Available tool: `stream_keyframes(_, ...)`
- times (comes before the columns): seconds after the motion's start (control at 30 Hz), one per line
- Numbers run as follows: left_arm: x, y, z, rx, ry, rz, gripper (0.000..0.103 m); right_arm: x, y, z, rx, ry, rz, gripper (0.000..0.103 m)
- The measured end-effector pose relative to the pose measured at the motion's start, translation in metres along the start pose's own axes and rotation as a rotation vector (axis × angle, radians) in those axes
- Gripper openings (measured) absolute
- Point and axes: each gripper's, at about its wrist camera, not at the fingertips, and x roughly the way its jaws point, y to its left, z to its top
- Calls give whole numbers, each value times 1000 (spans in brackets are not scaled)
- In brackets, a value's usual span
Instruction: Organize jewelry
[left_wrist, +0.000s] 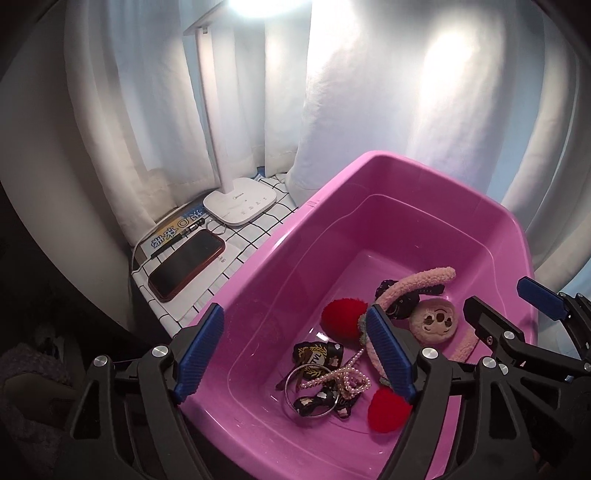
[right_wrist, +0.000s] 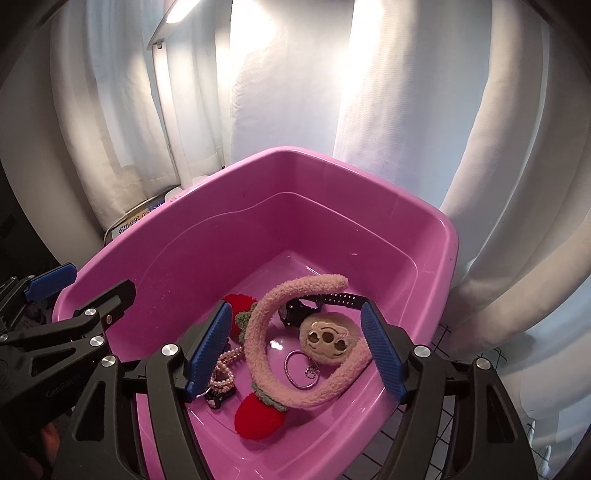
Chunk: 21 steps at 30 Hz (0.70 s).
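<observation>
A pink plastic tub (left_wrist: 332, 206) (right_wrist: 280, 166) holds the jewelry. Inside lie a fuzzy pink headband (left_wrist: 424, 282) (right_wrist: 266, 325) with a plush face (left_wrist: 436, 321) (right_wrist: 328, 339), two red pompoms (left_wrist: 343, 312) (right_wrist: 258, 415), a black watch (left_wrist: 399, 306) (right_wrist: 332, 299), a pearl bracelet (left_wrist: 347, 376) (right_wrist: 223, 369), a metal ring (left_wrist: 295, 387) (right_wrist: 295, 369) and black patterned ribbons (left_wrist: 317, 354). My left gripper (left_wrist: 291, 354) is open over the tub's near left rim. My right gripper (right_wrist: 295, 347) is open over the headband, and shows in the left wrist view (left_wrist: 517, 306).
A white desk lamp (left_wrist: 240, 206) stands left of the tub on a checked cloth (left_wrist: 266, 229). A phone in a red case (left_wrist: 186, 264), a pen (left_wrist: 177, 236) and a blue-yellow book (left_wrist: 177, 225) lie beside it. White curtains (right_wrist: 369, 110) hang behind.
</observation>
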Motion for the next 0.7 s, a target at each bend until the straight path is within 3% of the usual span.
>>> stream_keyframes(0.2,-6,-3,3,7,-15,5,80,-6,-2,-2,-1,-9,-12,70)
stream_keyframes(0.47,-18,-5,4,9,-47,-2,94,-15,-12,-11,27,-9,-9,70)
stream_keyframes(0.7,-26,-7,5,7,-45,2,97,-22,-13,-15,26,-13,-10,70)
